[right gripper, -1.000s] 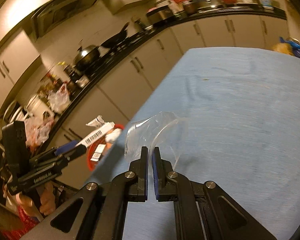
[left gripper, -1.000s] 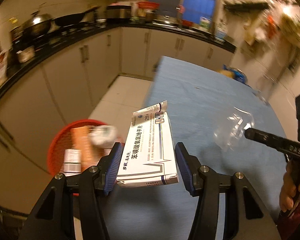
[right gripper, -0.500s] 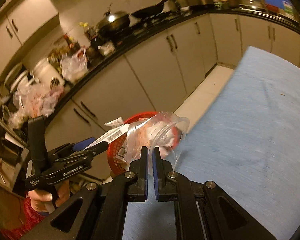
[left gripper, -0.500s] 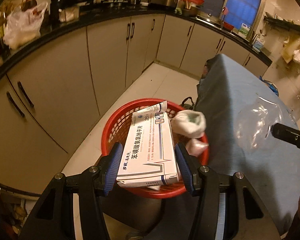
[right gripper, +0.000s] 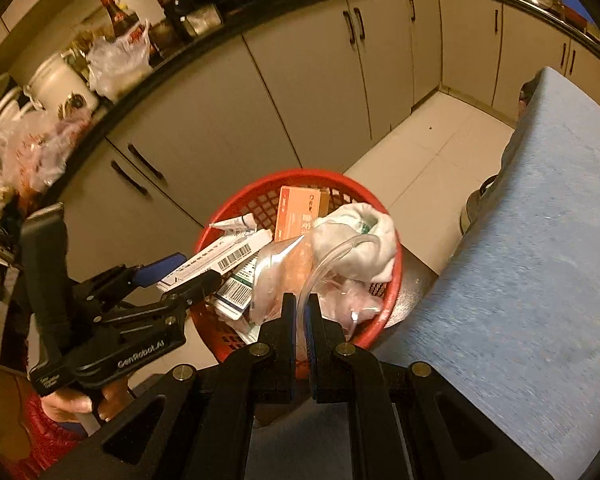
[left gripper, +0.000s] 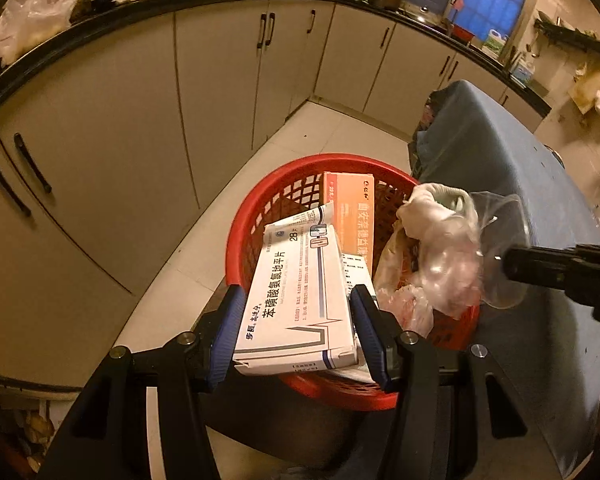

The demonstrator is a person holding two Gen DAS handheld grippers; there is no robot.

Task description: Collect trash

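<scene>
Over the red basket (left gripper: 260, 216), left tongs (left gripper: 298, 322) clamp the white box (left gripper: 296, 292), right tongs (right gripper: 300, 316) pinch the clear cup (right gripper: 284, 268).

A white medicine box (left gripper: 300, 300) with blue lines and black Chinese lettering sits flat between the left fingers (left gripper: 226, 332), its open end flap pointing away from them, above the red mesh basket (left gripper: 252, 224). A crumpled clear plastic cup (right gripper: 312, 264) is pinched by its rim between the right fingers (right gripper: 288, 320), hanging over the same basket. Beyond both sets of fingers, the basket holds an orange box (left gripper: 350, 212) standing on end, a wad of white cloth (left gripper: 436, 208), a small tube (right gripper: 234, 224) and crinkled pinkish plastic (right gripper: 350, 296).
</scene>
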